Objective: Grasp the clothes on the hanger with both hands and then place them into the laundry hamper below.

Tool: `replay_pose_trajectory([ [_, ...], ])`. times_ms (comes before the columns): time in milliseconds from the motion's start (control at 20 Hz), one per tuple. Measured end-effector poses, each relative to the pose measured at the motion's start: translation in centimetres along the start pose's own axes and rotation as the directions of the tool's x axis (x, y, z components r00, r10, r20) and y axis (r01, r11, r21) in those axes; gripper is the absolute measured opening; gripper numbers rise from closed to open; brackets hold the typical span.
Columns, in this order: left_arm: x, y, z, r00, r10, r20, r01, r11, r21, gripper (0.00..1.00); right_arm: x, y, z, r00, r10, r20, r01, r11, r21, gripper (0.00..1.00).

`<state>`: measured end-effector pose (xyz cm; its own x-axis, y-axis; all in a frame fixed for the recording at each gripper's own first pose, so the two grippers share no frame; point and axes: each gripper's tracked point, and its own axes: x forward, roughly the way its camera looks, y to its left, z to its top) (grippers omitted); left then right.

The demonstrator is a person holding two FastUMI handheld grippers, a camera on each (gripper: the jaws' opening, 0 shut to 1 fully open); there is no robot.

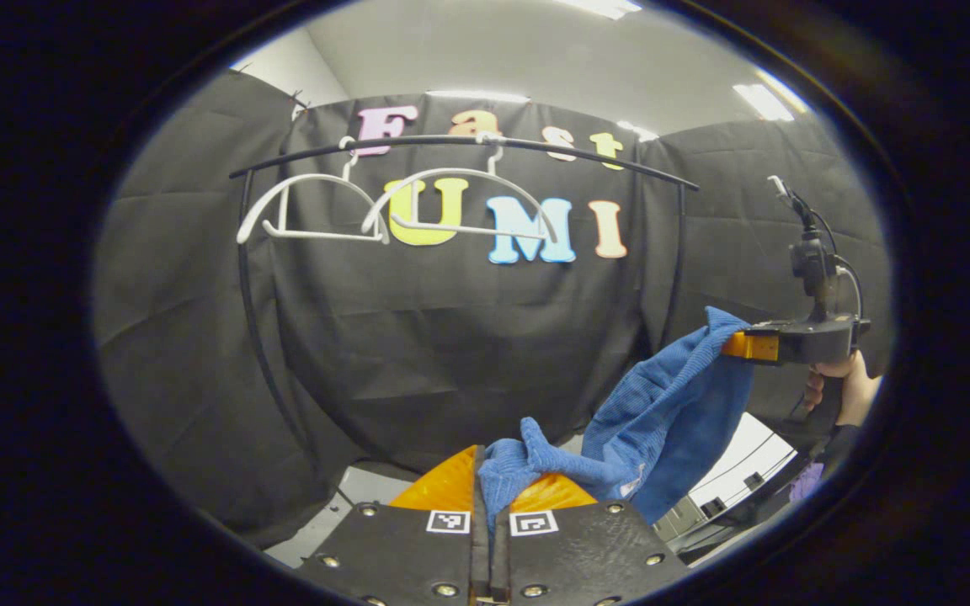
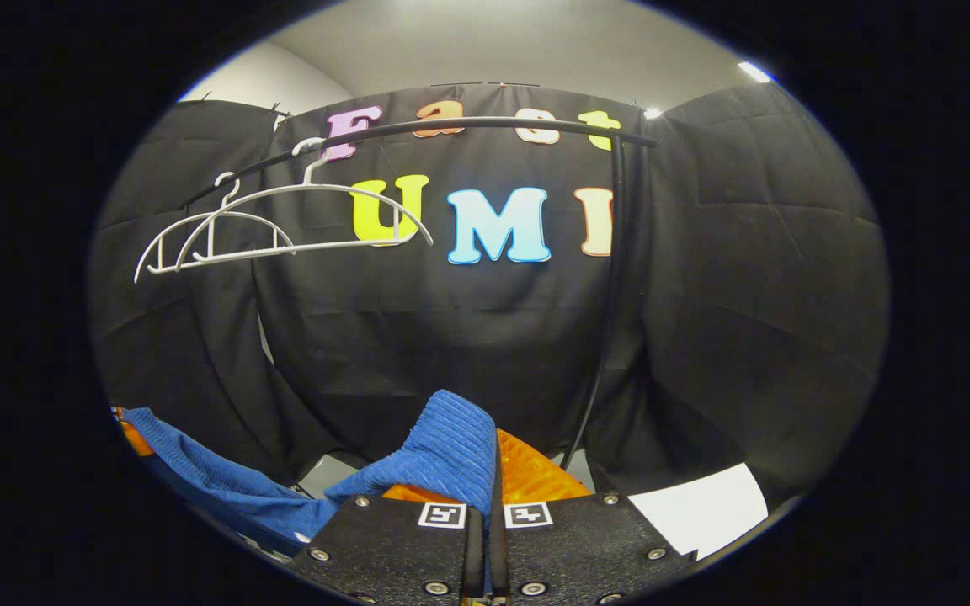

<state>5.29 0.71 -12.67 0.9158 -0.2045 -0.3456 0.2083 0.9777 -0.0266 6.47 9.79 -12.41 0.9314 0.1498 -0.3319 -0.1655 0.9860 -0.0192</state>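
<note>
Behind us two bare white hangers (image 1: 384, 210) hang on the black rail (image 1: 468, 145); our left gripper (image 1: 489, 484) and right gripper (image 2: 485, 471) both clamp the blue garment (image 1: 662, 412) stretched between them.

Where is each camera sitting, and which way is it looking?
Left gripper view: rides on the left gripper, facing the clothes rail and two white hangers; the person's hand holds the right gripper farther off.
Right gripper view: rides on the right gripper, facing the same rail and hangers.
Both show the blue cloth, pinched at its two ends and stretched between the grippers.
</note>
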Motion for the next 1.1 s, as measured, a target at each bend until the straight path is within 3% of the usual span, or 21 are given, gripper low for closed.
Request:
replay_pose_trajectory([
  [50, -0.5, -0.2, -0.3, 1.000, -0.009, -0.009, 0.009, 1.000, 0.008, 0.06, -1.2, 0.4, -0.6, 1.000, -0.001, -0.013, 0.001, 1.000, 0.010, 0.02],
  [150, -0.9, -0.6, -0.4, 1.000, -0.020, -0.011, 0.020, 1.000, 0.011, 0.02, -2.9, 1.1, -1.5, 0.999, 0.011, -0.034, -0.010, 1.000, 0.017, 0.03],
  [200, -0.8, -0.9, -0.4, 1.000, -0.021, -0.013, 0.021, 1.000, 0.002, 0.06, -3.6, 1.5, -2.0, 0.999, 0.027, -0.044, -0.026, 1.000, 0.015, 0.03],
  [250, -0.8, -1.1, -0.5, 1.000, -0.011, -0.017, 0.011, 1.000, -0.012, 0.02, -4.0, 1.9, -2.5, 0.997, 0.043, -0.056, -0.042, 0.999, 0.016, 0.03],
  [450, -0.2, -0.9, -3.2, 0.993, 0.072, -0.098, -0.079, 0.995, -0.061, 0.02, -4.5, 3.9, -4.4, 0.983, 0.144, -0.112, -0.138, 0.989, 0.059, 0.03],
  [550, 0.4, -0.4, -5.0, 0.987, 0.097, -0.129, -0.103, 0.994, -0.036, 0.06, -4.3, 4.8, -6.5, 0.975, 0.174, -0.139, -0.168, 0.984, 0.049, 0.03],
  [600, 0.5, -0.3, -6.5, 0.983, 0.105, -0.152, -0.110, 0.994, -0.025, 0.02, -4.0, 5.0, -8.0, 0.970, 0.176, -0.165, -0.171, 0.984, 0.043, 0.03],
  [900, 4.2, 0.7, -14.5, 0.963, 0.031, -0.267, -0.068, 0.989, -0.132, 0.03, -1.2, 6.1, -15.6, 0.937, 0.110, -0.332, -0.076, 0.991, 0.112, 0.03],
  [1000, 5.6, 1.9, -16.9, 0.949, 0.022, -0.314, -0.066, 0.989, -0.131, 0.06, -0.5, 6.4, -17.5, 0.923, 0.081, -0.375, -0.037, 0.992, 0.122, 0.03],
  [1100, 7.5, 2.9, -18.7, 0.940, 0.005, -0.342, -0.049, 0.991, -0.121, 0.03, 0.1, 6.4, -19.2, 0.908, 0.052, -0.415, 0.008, 0.990, 0.143, 0.03],
])
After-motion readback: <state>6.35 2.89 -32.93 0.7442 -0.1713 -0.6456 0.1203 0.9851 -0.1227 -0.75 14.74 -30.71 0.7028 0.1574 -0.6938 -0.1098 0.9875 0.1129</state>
